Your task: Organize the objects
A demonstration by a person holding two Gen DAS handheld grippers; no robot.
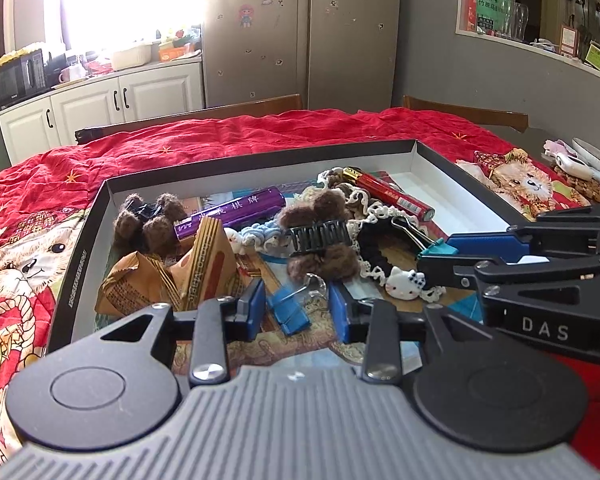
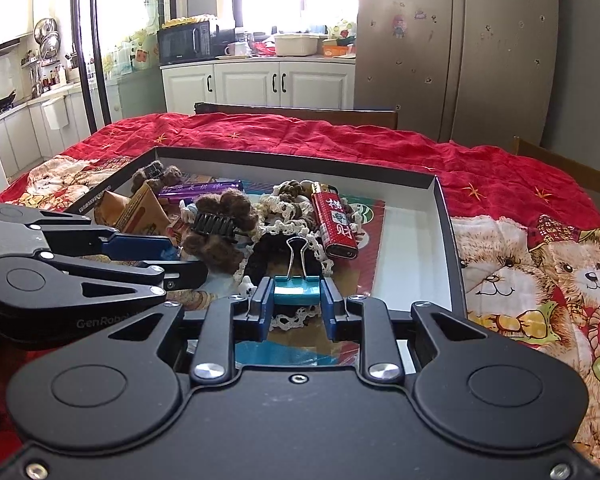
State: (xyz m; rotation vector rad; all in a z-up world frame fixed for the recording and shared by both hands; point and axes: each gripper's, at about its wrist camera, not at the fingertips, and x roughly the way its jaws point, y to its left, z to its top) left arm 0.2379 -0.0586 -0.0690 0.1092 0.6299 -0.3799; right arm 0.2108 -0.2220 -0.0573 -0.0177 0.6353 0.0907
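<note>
The left tongs [image 1: 298, 310] stand apart around a blue clip [image 1: 288, 312] at the near edge of the box [image 1: 260, 154]; they could close on nothing. To the right, the right tongs [image 2: 296, 310] clamp a teal binder clip [image 2: 296, 290], whose smooth sides may slip and snag the lace [image 2: 296, 320].

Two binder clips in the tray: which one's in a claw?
The teal binder clip, pinched by the right claw. The blue one lies loose between the left claw's open fingers.
</note>
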